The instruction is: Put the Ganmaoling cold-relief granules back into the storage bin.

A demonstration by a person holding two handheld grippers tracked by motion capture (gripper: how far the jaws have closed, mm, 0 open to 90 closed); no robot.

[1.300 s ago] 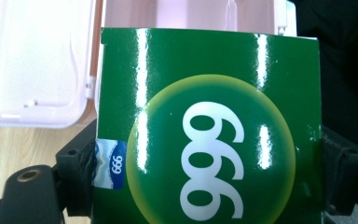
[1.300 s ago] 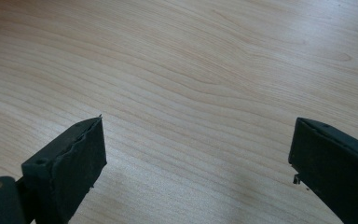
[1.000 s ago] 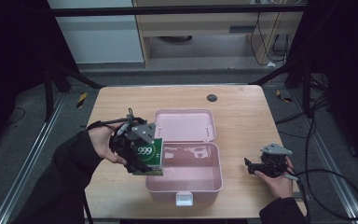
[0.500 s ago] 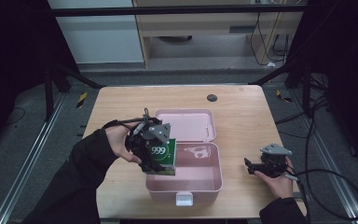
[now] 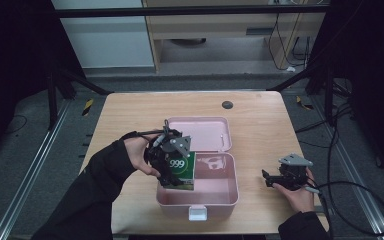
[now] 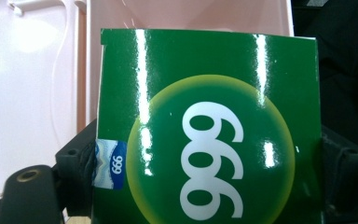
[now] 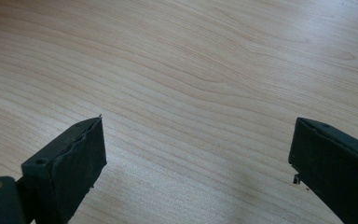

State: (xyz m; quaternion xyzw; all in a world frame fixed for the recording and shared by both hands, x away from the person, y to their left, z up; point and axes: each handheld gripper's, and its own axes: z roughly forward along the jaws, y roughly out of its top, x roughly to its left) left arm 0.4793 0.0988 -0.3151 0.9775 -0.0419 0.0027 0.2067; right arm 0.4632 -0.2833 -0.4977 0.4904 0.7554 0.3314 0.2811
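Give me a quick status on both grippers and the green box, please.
Left gripper shut on green box, held over the open pink case. Right gripper open, empty, low over the table. Nothing in the way.

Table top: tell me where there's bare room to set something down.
The wooden table is bare on its far strip behind the pink box, apart from a small dark disc. The right side is bare between the box and the right hand-held gripper. The left side is crowded by the left hand-held gripper holding the green carton.
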